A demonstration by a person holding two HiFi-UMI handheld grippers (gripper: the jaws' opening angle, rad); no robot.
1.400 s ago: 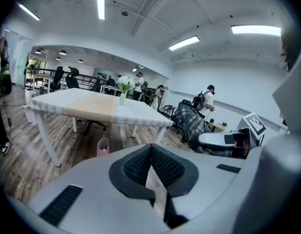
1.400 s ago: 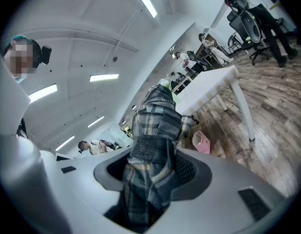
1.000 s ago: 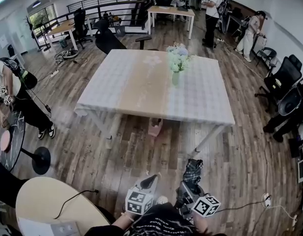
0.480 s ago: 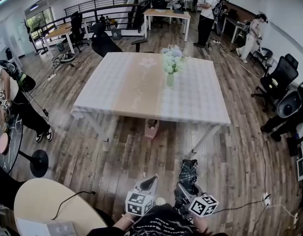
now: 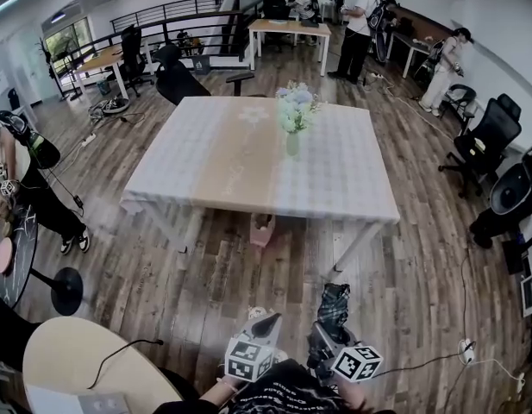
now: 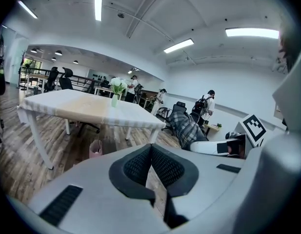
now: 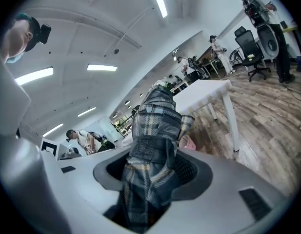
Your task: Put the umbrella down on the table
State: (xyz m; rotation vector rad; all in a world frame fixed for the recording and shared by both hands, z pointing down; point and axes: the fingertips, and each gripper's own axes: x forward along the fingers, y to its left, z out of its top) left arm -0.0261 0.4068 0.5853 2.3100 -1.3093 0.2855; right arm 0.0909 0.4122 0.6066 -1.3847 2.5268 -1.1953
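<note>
Our right gripper (image 5: 324, 335) pinches the umbrella (image 5: 334, 303) in its fingers, length seemingly pointing up-frame at the desk (image 5: 205, 158), well apart; left gripper (image 5: 267, 323) fingers pressed together.

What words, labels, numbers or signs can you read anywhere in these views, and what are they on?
None legible in any view.
Left marker cube and right marker cube: black-and-white square patterns only, no letters.
Umbrella: plaid fabric, no readable label.
Sheets on the round table: too blurred to read.
</note>
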